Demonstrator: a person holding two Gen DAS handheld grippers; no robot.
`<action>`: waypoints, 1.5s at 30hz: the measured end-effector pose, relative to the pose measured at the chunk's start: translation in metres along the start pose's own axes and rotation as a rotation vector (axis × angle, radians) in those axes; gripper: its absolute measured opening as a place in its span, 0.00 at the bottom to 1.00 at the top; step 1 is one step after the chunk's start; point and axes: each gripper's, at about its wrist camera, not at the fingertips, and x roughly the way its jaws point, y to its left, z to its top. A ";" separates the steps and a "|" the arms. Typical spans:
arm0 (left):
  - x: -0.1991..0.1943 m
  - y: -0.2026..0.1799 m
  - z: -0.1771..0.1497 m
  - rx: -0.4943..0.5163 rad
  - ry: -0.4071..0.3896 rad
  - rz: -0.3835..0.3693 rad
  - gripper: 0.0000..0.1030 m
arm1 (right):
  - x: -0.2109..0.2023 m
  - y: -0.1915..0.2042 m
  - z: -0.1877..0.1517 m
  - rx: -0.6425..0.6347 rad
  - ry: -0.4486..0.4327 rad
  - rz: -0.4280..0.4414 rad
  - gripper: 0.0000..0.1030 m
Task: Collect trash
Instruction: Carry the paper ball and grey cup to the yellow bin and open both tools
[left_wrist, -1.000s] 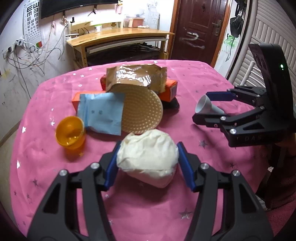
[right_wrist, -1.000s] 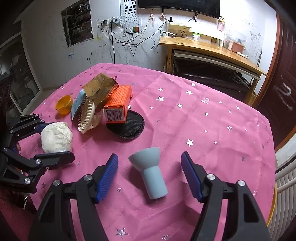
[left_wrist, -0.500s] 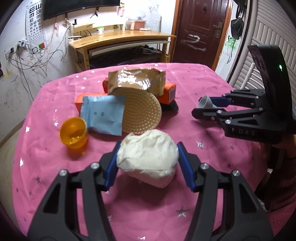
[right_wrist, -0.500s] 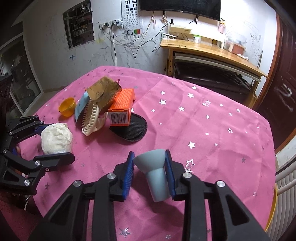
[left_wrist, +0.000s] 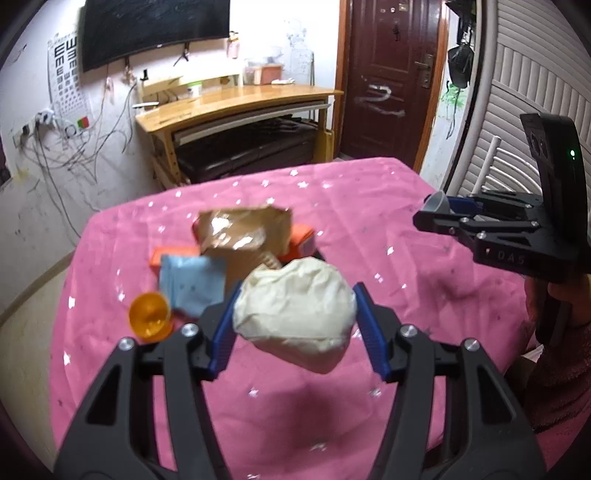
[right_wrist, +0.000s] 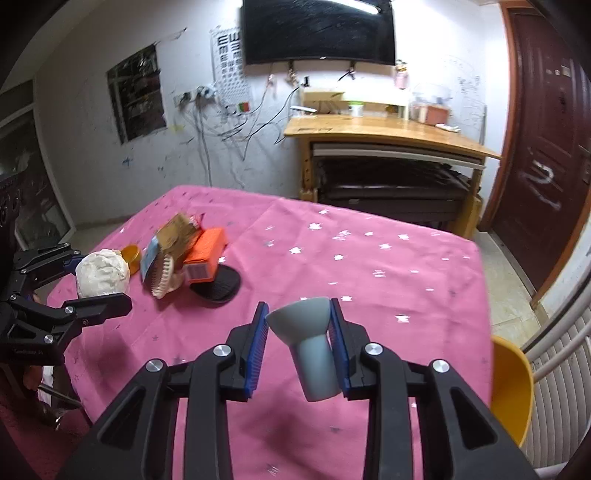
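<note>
- The left gripper is grasping a crumpled white wad of paper, its blue pads pressing on both sides of the wad
- The wad is hanging clear of the pink star-printed tablecloth, with its shadow lying on the cloth beneath it
- The right gripper is clenching a grey-blue funnel-shaped cup, which is sitting between the blue pads with its flared mouth pointing away from the camera and its narrow stem toward it
- The cup is also being held above the tablecloth, with a faint shadow under it
- A heap of other litter is lying on the tablecloth beyond the wad: a crinkled brown wrapper on top, an orange box under it, a pale blue packet on the wrapper's left, and a cream perforated disc leaning against the box
- A small orange cup is sitting on the cloth just left of the blue packet
- A black round mat is lying flat beside the orange box, partly under it
- A yellow bin rim is showing past the tablecloth's right edge
</note>
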 end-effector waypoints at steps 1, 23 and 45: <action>0.000 -0.003 0.002 0.006 -0.001 -0.001 0.55 | -0.005 -0.005 -0.001 0.008 -0.008 -0.009 0.26; 0.058 -0.155 0.107 0.145 -0.008 -0.171 0.55 | -0.088 -0.181 -0.053 0.382 -0.184 -0.244 0.26; 0.171 -0.245 0.154 0.101 0.159 -0.250 0.80 | -0.048 -0.254 -0.091 0.559 -0.097 -0.256 0.38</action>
